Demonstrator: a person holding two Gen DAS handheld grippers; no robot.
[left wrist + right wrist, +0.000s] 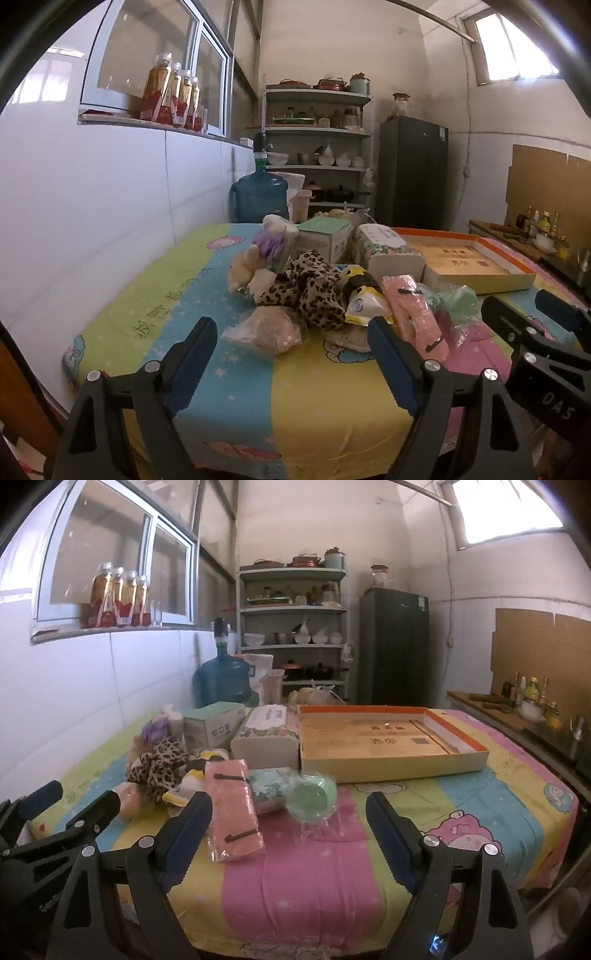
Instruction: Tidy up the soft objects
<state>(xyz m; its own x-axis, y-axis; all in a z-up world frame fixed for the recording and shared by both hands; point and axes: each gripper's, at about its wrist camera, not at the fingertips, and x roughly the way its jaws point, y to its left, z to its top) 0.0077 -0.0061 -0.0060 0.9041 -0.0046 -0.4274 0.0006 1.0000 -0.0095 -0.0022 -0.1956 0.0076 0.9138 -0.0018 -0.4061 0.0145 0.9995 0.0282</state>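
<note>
A heap of soft things lies on the colourful tablecloth (317,391): a leopard-print cloth (306,291), a beige plush toy (247,271), a bagged tan sponge (264,330), a pink bagged cloth (234,810) and a green bagged sponge (310,797). An open orange-rimmed cardboard box (388,738) lies beyond them. My left gripper (291,345) is open and empty, just short of the tan sponge. My right gripper (288,819) is open and empty, in front of the pink cloth and green sponge. The right gripper also shows in the left wrist view (532,314).
Tissue packs and small boxes (266,731) stand behind the heap. A blue water jug (258,195), a shelf of dishes (317,147) and a dark fridge (412,173) stand past the table. A white wall runs along the left; a counter with bottles (532,701) is at the right.
</note>
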